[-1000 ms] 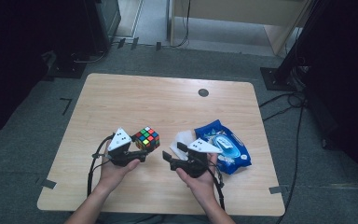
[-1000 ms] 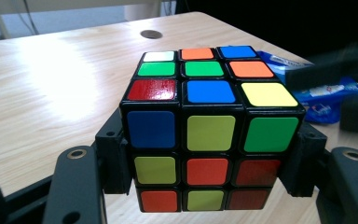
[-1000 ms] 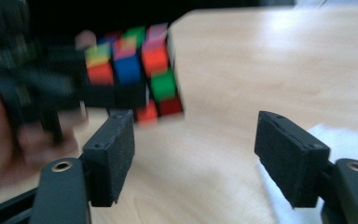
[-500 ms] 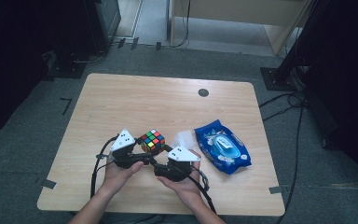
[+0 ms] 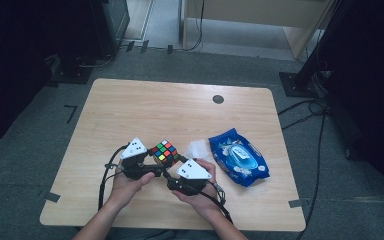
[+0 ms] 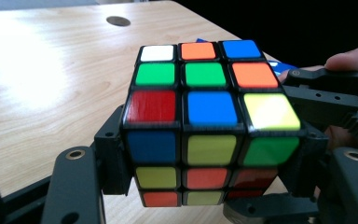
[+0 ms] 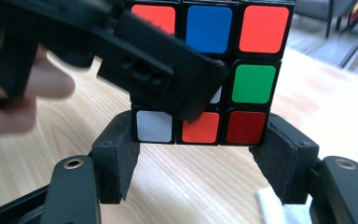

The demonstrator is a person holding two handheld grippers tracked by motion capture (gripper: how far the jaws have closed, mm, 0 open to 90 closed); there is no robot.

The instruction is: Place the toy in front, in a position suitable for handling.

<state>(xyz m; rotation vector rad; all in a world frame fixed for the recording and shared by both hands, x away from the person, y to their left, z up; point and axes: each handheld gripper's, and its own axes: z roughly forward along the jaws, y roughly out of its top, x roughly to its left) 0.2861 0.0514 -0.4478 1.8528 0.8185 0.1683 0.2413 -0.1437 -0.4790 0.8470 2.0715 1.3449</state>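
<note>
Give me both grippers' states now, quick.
Left gripper: shut on the multicoloured plastic puzzle cube.
Right gripper: jaws closing around the cube's lower layer, grip uncertain.

The high view looks forward and down from above the person's side onto the whole table, from well back. The left gripper view sits very close to the puzzle cube, facing across the tabletop. The right gripper view faces the same cube from another side, equally close. All three views share the cube.
</note>
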